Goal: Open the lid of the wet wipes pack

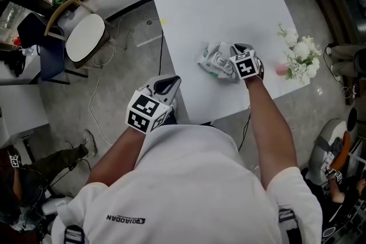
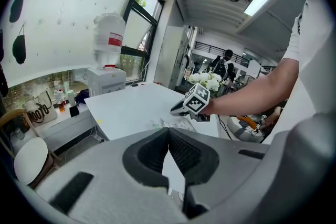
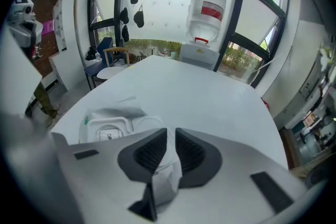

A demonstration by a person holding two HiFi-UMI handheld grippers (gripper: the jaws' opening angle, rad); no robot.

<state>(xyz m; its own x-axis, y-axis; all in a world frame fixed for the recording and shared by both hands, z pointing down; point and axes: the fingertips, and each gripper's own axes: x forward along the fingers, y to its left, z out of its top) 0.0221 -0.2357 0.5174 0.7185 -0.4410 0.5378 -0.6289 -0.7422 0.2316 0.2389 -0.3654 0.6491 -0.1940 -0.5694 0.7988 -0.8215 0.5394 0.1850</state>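
Pinches a white fold at the end of the wet wipes pack (image 3: 110,126) with the right tongs (image 3: 169,135), on the table (image 1: 217,3) beside flowers (image 1: 301,54). Holds the left tongs (image 2: 168,132) pressed together, empty, off the table's near edge.

Your desk (image 1: 217,14) is a plain white top, and you see it from above with its near edge just in front of you. The wet wipes pack (image 1: 214,61) lies crumpled on its near right part. White flowers (image 1: 301,54) rest at the right edge, with a small pink thing (image 1: 281,70) just beside them, toward the pack.
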